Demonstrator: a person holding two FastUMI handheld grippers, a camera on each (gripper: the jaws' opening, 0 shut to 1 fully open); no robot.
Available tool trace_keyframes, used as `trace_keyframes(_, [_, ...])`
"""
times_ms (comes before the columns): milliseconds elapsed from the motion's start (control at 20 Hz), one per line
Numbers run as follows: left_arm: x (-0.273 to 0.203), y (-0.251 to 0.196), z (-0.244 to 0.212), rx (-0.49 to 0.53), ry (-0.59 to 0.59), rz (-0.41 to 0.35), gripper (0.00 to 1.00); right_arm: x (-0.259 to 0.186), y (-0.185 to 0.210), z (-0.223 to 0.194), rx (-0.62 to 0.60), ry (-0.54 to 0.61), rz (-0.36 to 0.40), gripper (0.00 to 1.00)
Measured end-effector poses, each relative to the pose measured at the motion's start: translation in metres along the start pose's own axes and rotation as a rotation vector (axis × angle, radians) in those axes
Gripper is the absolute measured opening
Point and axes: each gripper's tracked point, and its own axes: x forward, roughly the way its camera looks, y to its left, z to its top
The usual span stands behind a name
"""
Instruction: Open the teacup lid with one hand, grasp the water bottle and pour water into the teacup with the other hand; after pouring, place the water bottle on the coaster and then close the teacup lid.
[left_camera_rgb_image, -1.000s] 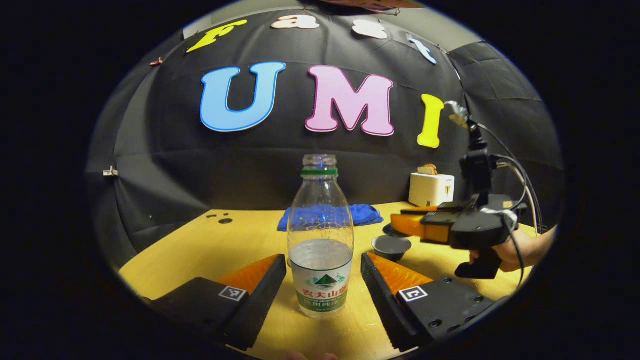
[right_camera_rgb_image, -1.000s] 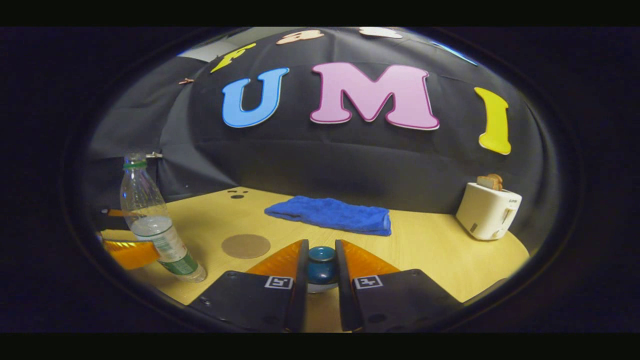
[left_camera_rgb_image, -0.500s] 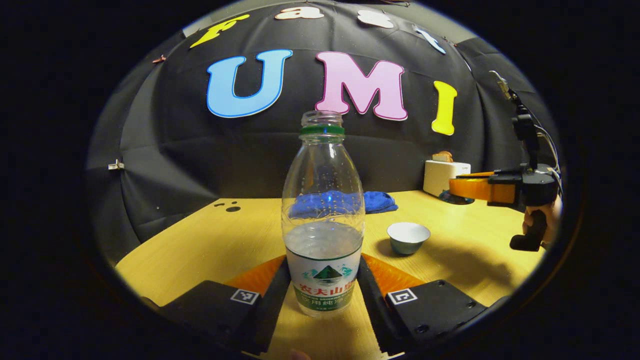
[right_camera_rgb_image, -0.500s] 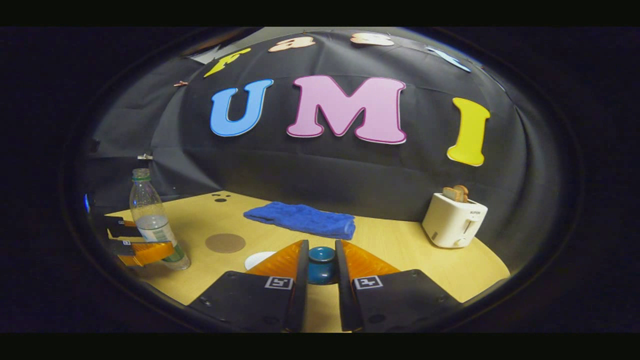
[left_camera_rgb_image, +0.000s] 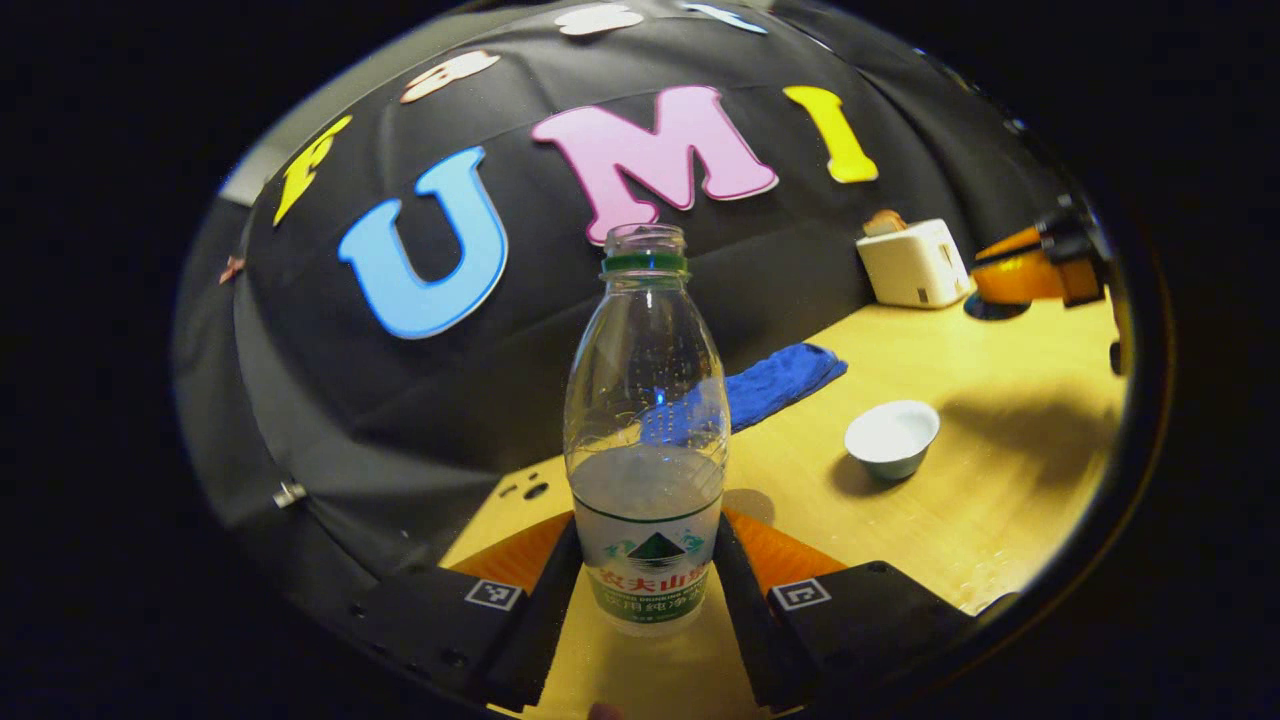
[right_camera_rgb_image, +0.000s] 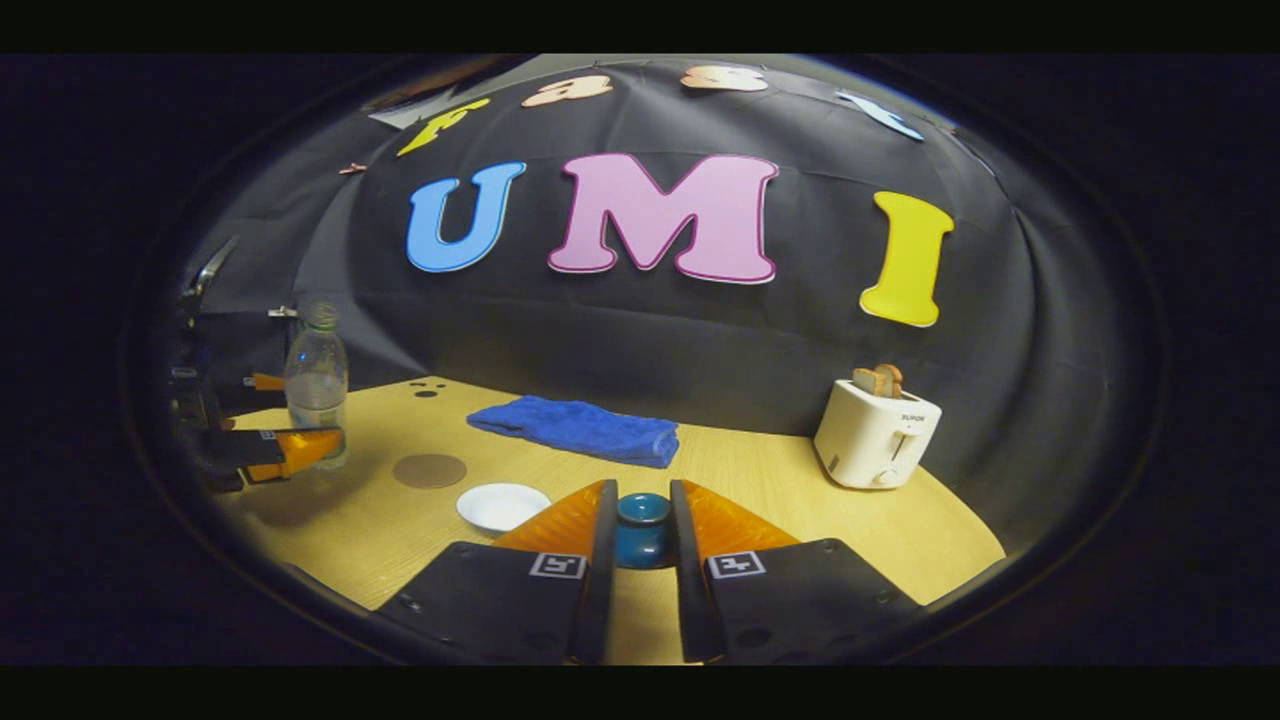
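- Left tongs (left_camera_rgb_image: 648, 600) clamp the water bottle (left_camera_rgb_image: 646, 440) at its green-printed label, lifted off the table (left_camera_rgb_image: 1000, 500).
- Right tongs (right_camera_rgb_image: 642, 560) grip the lid (right_camera_rgb_image: 643, 528).
- Open teacup (left_camera_rgb_image: 891, 438) stands apart near the coaster (right_camera_rgb_image: 429, 470).

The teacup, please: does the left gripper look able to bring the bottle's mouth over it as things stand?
Probably yes. The teacup stands open, its lid held off by the right gripper. The left gripper grips the uncapped bottle, and bare table lies between.
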Motion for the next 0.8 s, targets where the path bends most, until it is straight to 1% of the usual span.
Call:
trace_keyframes(50, [0.003,0.002,0.001,0.053,0.002,0.006,0.75,-0.001,-0.004,0.0,-0.002,-0.001,-0.005,0.34])
trace_keyframes(100, [0.009,0.0,0.002,0.102,0.005,0.009,0.75,-0.003,-0.008,0.0,-0.005,-0.003,-0.012,0.29])
trace_keyframes(200, [0.016,-0.006,0.0,0.199,0.016,0.003,0.75,-0.007,-0.016,-0.001,-0.018,-0.005,-0.021,0.29])
trace_keyframes(250, [0.021,-0.007,0.001,0.248,0.023,0.001,0.75,-0.009,-0.019,-0.001,-0.029,-0.005,-0.026,0.34])
trace_keyframes(300, [0.023,-0.008,-0.002,0.296,0.038,-0.001,0.75,-0.011,-0.024,-0.002,-0.041,-0.005,-0.03,0.34])
trace_keyframes(350, [0.026,-0.009,-0.002,0.338,0.044,-0.001,0.76,-0.013,-0.028,-0.003,-0.049,-0.004,-0.032,0.29])
trace_keyframes(550, [0.046,-0.011,0.002,0.51,0.056,0.001,0.76,-0.019,-0.044,-0.008,-0.043,-0.002,-0.051,0.29])
trace_keyframes(650, [0.047,-0.012,0.003,0.606,0.05,0.019,0.75,-0.02,-0.05,-0.009,-0.042,-0.002,-0.061,0.29])
trace_keyframes(750, [0.051,-0.014,0.006,0.676,0.043,0.026,0.75,-0.021,-0.053,-0.009,-0.039,-0.006,-0.062,0.29])
trace_keyframes(800, [0.053,-0.015,0.009,0.705,0.041,0.031,0.75,-0.022,-0.055,-0.01,-0.039,-0.006,-0.062,0.24])
